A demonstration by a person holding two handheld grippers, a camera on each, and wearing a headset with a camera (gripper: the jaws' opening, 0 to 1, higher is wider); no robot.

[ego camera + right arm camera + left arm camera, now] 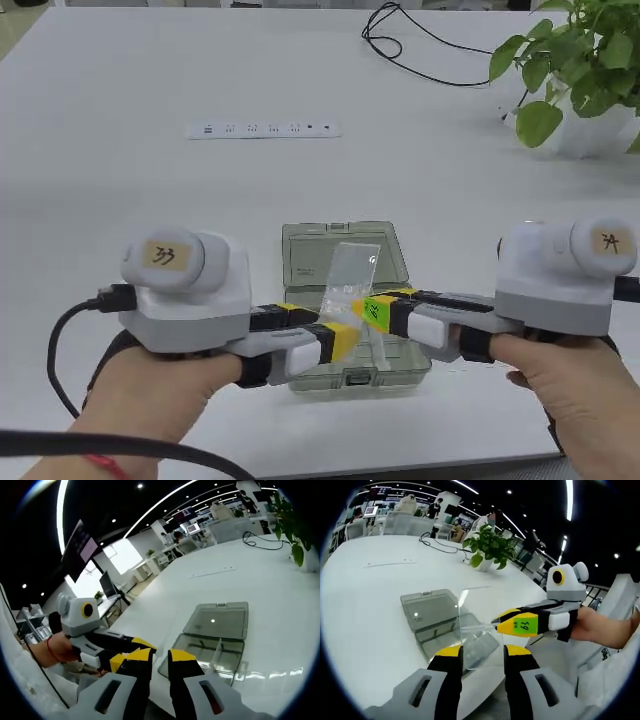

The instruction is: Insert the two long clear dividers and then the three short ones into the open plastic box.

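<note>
Hanging tilted just above the open plastic box [405, 362], a clear divider [352, 272] was caught at one edge by the right gripper [498, 623]. That gripper came in from the right in the left gripper view, and its yellow-tipped fingers [512, 625] were pressed together on the sheet. The divider's lower part lay in the gap of the left gripper [338, 340], whose fingers [449, 652] were spread apart. Whether either finger touched the sheet could not be told.

The box sat on the white tabletop [120, 200] directly under both grippers, near the person's edge. Its lid [310, 255] was folded flat open on the far side. In the right gripper view one clear divider [218, 652] stood upright inside the box, running from front to back.

A hand [150, 385] held the left gripper's handle, and the other hand [575, 385] held the right one. A black lead [60, 345] looped from the left gripper towards the person.

Farther back on the tabletop lay a white power strip [262, 129], well apart from the box. A black cable [420, 50] curled beyond it, and a potted plant [575, 65] stood at the far right.
</note>
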